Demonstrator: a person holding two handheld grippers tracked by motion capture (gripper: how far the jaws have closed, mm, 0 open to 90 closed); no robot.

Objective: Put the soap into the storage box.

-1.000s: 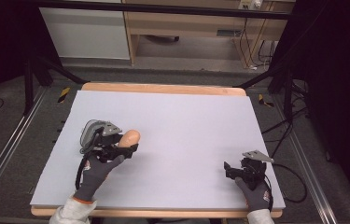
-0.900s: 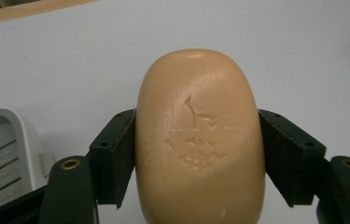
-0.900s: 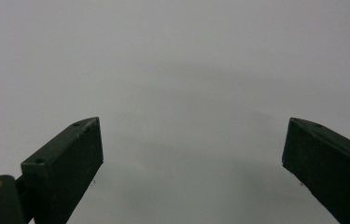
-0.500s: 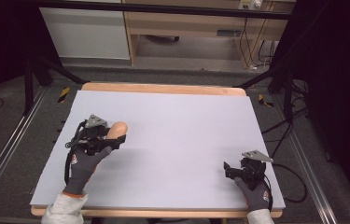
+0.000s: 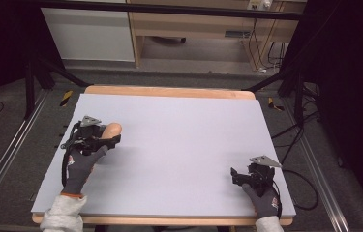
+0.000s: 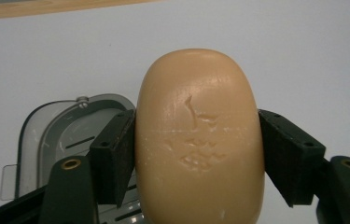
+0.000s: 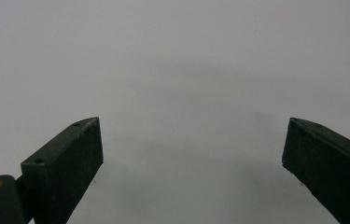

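**Soap bar held in left jaws near the left edge**

Left gripper (image 5: 102, 140) sits over the left part of the surface (image 5: 184, 145), close to its left edge. Its jaws are clamped on the soap (image 6: 199, 140), pads pressing the two long sides; the bar's rounded end pokes out past the jaw tips. In the high view the soap (image 5: 113, 129) shows tan beyond the gripper.

Handling, as judged: the bar looks hard and smooth, moderately heavy for its size, likely slippery if damp. Curved flanks give the flat pads little contact area, so it may squirt forward under too much squeeze. A grip across the widest middle, as now, seems the safest hold. Stamped relief on the face could scuff.

Below the jaws lies a grey dish (image 6: 60, 135), partly cut off by the frame edge and by the left jaw; cannot tell whether the soap touches it.

Right gripper (image 5: 247, 176) rests near the front right corner, jaws spread wide, nothing between them.
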